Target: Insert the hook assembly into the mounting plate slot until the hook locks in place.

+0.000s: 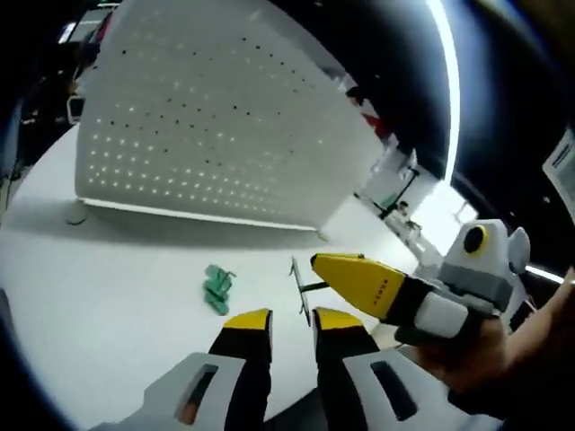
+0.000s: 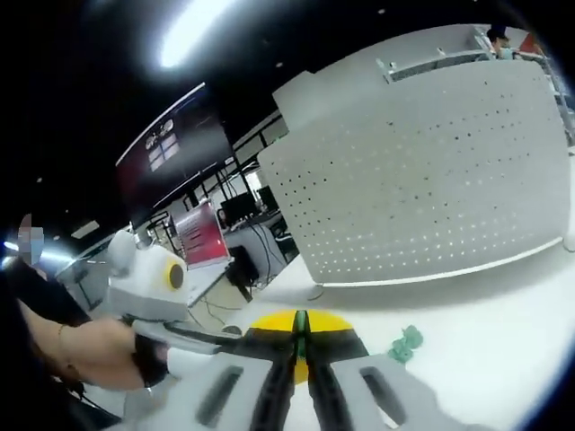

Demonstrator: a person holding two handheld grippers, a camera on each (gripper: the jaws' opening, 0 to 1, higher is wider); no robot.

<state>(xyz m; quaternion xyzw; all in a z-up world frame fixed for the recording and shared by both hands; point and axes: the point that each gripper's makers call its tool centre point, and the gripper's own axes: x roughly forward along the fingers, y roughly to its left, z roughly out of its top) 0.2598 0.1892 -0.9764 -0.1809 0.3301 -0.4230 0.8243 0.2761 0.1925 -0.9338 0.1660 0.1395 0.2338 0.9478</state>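
Observation:
A white perforated mounting plate [image 1: 216, 117] stands upright at the back of the white table [image 1: 99, 287]; it also rises across the right gripper view [image 2: 431, 171]. My right gripper [image 2: 301, 346] is shut on a thin metal hook assembly [image 2: 301, 325], held edge-on between its yellow tips. In the left gripper view the right gripper [image 1: 328, 268] comes in from the right, with the hook assembly [image 1: 300, 289] sticking out of its tip above the table. My left gripper [image 1: 292, 321] sits just below it, open, with nothing between its jaws.
A small green plastic piece [image 1: 217, 287] lies on the table in front of the plate, seen too in the right gripper view [image 2: 406, 344]. A person's hand [image 2: 90, 355] holds the left gripper. Dark room, screens and racks lie beyond the table's edge.

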